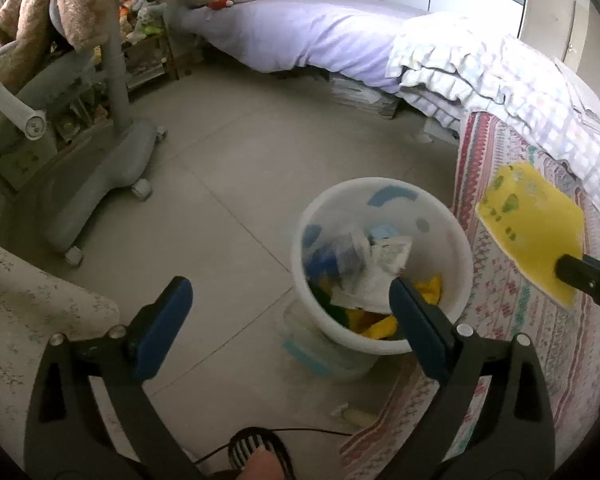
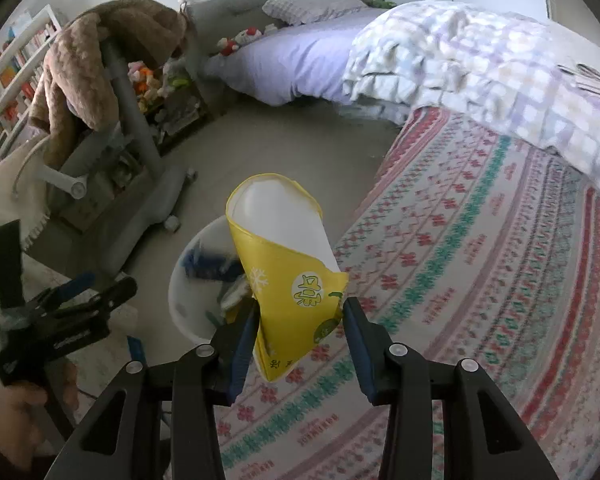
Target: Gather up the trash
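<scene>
A white round bin [image 1: 380, 196] stands on the floor at the rug's edge, holding a crumpled white wrapper [image 1: 380, 268] and yellow and blue scraps. My left gripper [image 1: 288, 286] hangs wide open over the bin's near side with nothing between its fingers. It also shows in the right wrist view as the left gripper [image 2: 108, 282], held in a hand. My right gripper [image 2: 300, 306] is shut on a yellow paper packet [image 2: 284, 280] with a white inside, held above the rug just right of the bin [image 2: 188, 292]. In the left wrist view the packet [image 1: 532, 232] hangs right of the bin.
A patterned rug [image 2: 460, 280] runs beside a bed [image 1: 300, 28] with a checked quilt [image 1: 500, 80]. A grey wheeled chair base [image 1: 112, 172] stands to the left. A small pale scrap [image 1: 352, 414] lies by the rug edge, near a slippered foot [image 1: 256, 456] and a thin cable.
</scene>
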